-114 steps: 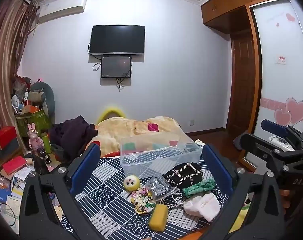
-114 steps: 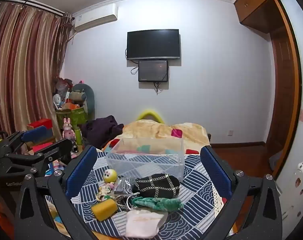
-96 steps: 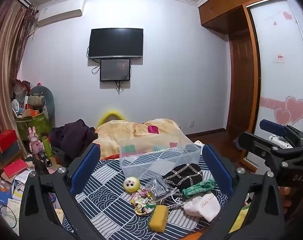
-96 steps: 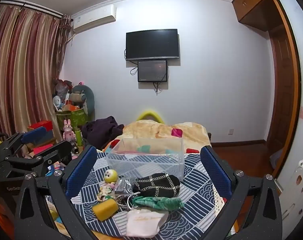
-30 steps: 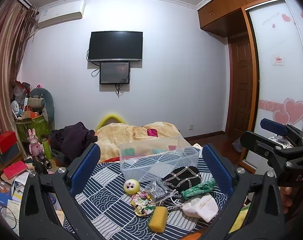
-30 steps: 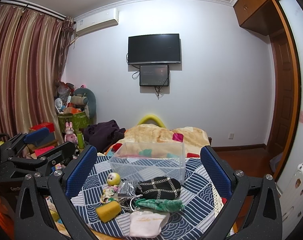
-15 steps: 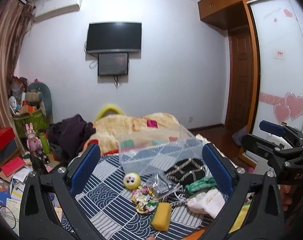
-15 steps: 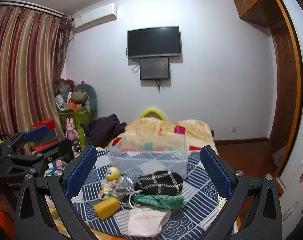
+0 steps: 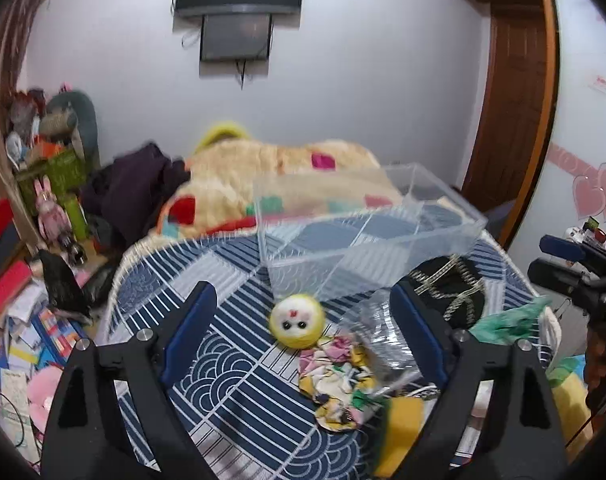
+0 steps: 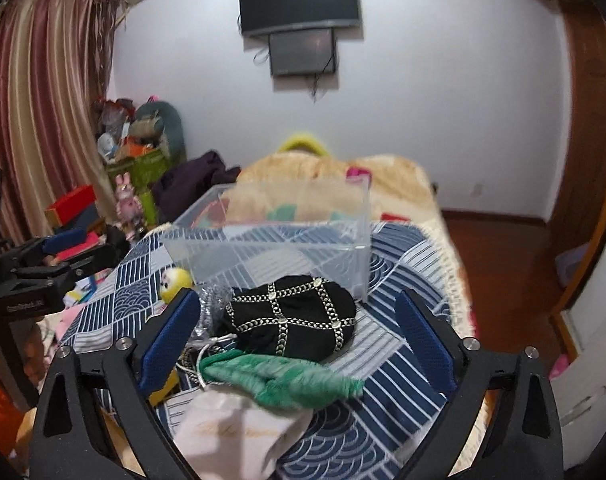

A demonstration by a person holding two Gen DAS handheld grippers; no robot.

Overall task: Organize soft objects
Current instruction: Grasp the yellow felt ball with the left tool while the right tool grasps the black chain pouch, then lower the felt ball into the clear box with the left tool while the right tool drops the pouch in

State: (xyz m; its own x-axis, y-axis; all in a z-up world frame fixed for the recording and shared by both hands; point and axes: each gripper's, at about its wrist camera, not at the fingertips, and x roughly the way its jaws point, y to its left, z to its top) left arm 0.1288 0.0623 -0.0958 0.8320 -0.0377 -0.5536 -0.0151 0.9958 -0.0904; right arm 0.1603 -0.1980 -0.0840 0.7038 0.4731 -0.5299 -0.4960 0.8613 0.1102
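Left gripper [image 9: 303, 332]: your jaws stand spread and have just been closing a little; the yellow plush ball [image 9: 297, 321] lies between them, untouched.
Right gripper [image 10: 299, 334]: also spread, jaws just narrowing, with the black pouch [image 10: 291, 326] between them and no pad on it.
Where things lie: all loose on the patterned cloth [image 9: 239, 384], just in front of the clear bin [image 10: 271, 244], which looks empty.
Plush ball: likely light and squashy; take it across its middle, since a round shape may roll away.
Black pouch: soft, chain trim may slide; pinch the bulging middle.
Green cloth [image 10: 287, 376]: limp; gather a fold.
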